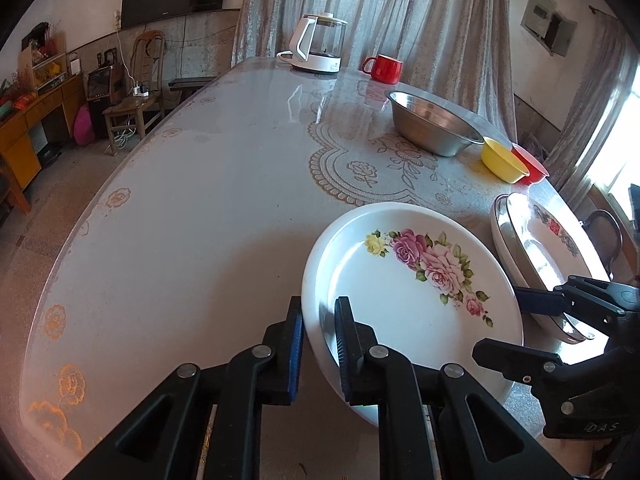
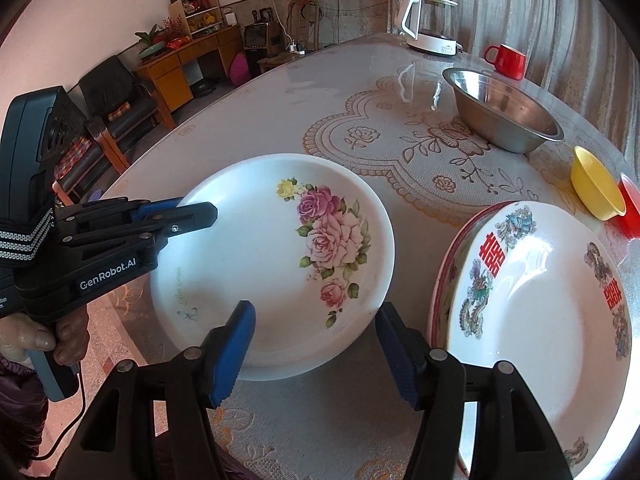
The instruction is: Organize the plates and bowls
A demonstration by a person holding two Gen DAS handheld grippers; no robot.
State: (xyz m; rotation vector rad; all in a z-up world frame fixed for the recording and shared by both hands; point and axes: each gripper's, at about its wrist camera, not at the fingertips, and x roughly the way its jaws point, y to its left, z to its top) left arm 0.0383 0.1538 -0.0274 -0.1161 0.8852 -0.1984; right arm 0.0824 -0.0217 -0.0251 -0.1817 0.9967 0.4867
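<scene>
2 plates (image 2: 256,264), 3 bowls (image 1: 436,128); left hand-held gripper (image 1: 320,344) clamped on rose plate rim, right (image 2: 316,344) agape.

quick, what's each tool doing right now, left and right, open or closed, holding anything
Left tool: closed on the rim of the rose plate.
Right tool: open, holding nothing; the rose plate's near edge sits between its fingers, untouched.
</scene>
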